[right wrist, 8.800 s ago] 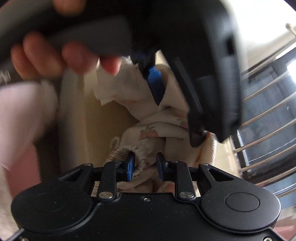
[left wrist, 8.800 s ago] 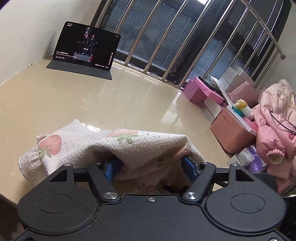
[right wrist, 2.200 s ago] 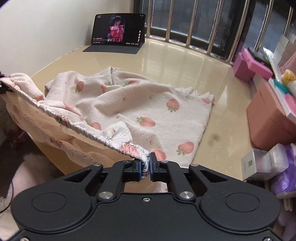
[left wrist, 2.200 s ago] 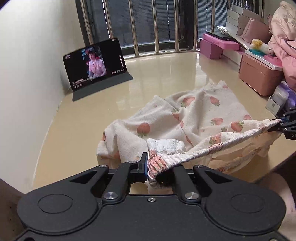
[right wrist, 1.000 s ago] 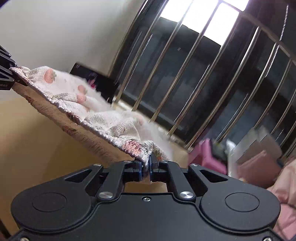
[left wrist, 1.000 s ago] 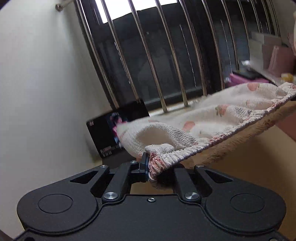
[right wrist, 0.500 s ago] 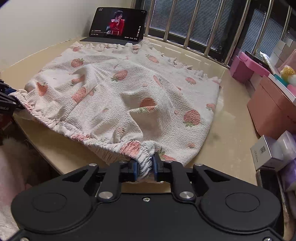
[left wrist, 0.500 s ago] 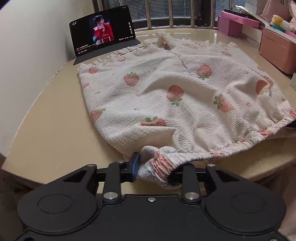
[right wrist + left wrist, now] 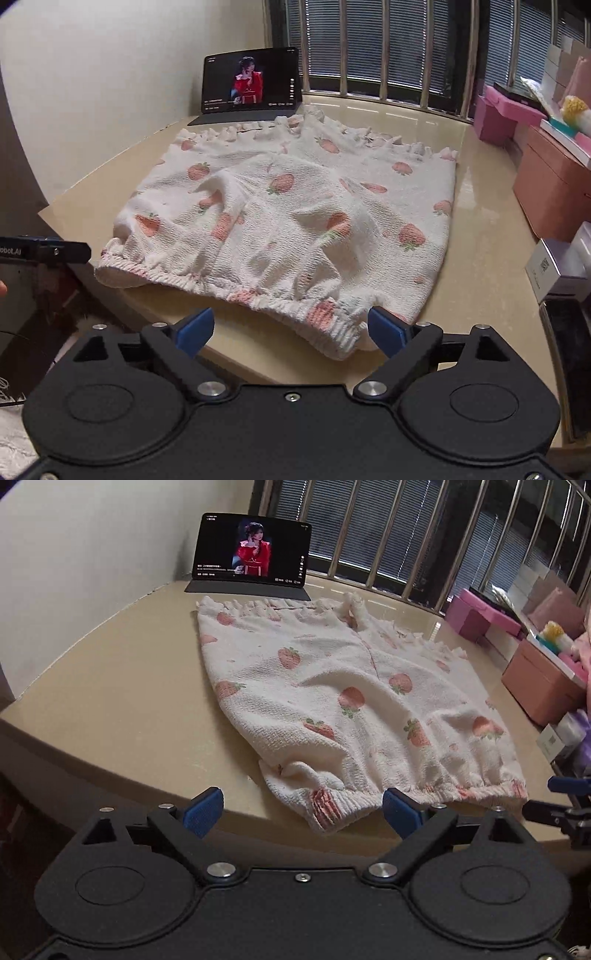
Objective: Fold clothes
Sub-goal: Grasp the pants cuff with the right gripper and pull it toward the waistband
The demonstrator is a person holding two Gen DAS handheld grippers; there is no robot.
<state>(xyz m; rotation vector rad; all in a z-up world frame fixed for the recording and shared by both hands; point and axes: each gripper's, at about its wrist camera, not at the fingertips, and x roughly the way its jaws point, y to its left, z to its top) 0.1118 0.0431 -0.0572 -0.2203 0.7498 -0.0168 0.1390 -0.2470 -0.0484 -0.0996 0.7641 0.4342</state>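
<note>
Both wrist views low, near table (image 9: 110, 701) edge, facing window, sharing shorts (image 9: 351, 701)

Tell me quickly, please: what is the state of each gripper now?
Left gripper: open, holding nothing; the strawberry shorts lie on the table.
Right gripper: open, holding nothing.

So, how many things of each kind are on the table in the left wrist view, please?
Strawberry-print garment: 1
Tablet, standing on its folded cover: 1
Pink boxes: at least 2, one bright pink and one dusty pink; more things at the right edge are too cluttered to count
Total: at least 4
</note>
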